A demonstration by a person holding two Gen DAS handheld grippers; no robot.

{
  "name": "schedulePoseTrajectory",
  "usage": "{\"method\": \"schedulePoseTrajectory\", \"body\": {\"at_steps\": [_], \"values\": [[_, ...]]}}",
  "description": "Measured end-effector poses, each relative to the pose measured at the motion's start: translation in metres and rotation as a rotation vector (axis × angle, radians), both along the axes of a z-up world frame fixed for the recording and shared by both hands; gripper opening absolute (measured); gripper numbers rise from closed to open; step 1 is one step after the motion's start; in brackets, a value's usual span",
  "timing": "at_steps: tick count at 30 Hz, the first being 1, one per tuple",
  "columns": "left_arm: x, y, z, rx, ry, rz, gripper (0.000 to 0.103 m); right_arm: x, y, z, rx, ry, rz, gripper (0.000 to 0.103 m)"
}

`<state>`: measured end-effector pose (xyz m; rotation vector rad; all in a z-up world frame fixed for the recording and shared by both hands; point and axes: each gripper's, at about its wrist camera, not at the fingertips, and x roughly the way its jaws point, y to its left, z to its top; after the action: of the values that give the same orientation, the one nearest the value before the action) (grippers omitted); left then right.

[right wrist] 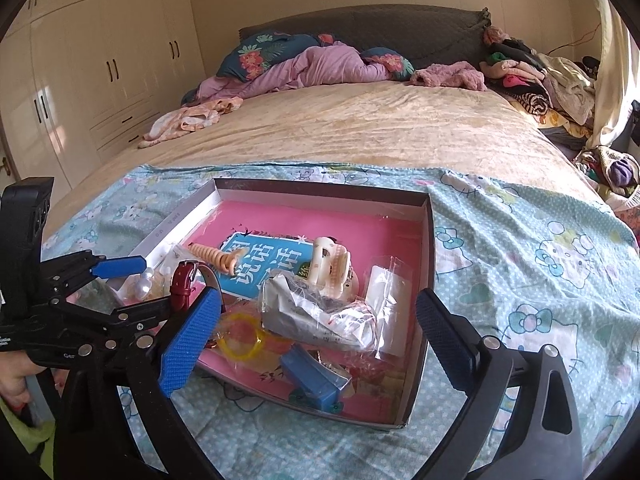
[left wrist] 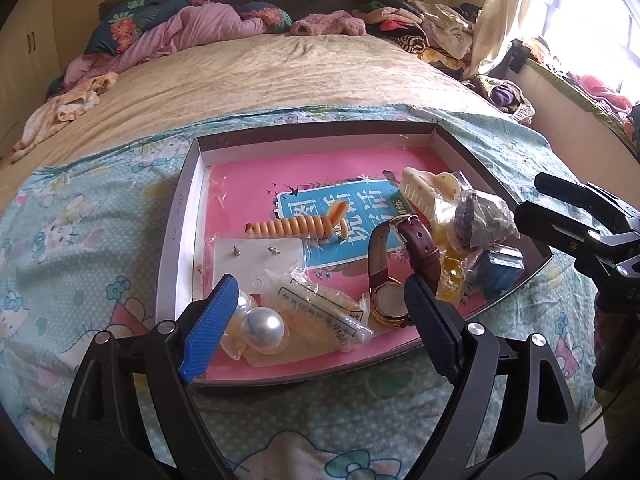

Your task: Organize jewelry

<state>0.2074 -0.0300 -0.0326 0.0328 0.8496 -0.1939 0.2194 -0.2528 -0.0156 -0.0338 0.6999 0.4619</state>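
Both grippers wide open, nothing held. Left gripper over pearl earrings & watch in tray on bed; right gripper above bagged items.

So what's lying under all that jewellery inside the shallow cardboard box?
A pink book with a blue title panel lines the shallow cardboard box. The wristwatch and bags cover its lower part.
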Motion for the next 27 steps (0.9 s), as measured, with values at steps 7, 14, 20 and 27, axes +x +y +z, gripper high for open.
{"method": "schedulePoseTrajectory", "body": {"at_steps": [7,14,20,27], "values": [[-0.007,0.004,0.013,-0.001,-0.023,0.021,0.092,-0.009,-0.002,0.01,0.003,-0.02,0.0,0.097],[-0.022,0.006,0.029,-0.005,-0.064,0.04,0.093,-0.028,-0.005,0.026,0.016,-0.052,0.003,0.098],[-0.041,0.007,0.043,-0.015,-0.1,0.048,0.093,-0.049,-0.008,0.039,0.03,-0.078,0.004,0.098],[-0.067,0.008,0.057,-0.029,-0.148,0.057,0.093,-0.074,-0.011,0.045,0.02,-0.097,-0.005,0.098]]}}
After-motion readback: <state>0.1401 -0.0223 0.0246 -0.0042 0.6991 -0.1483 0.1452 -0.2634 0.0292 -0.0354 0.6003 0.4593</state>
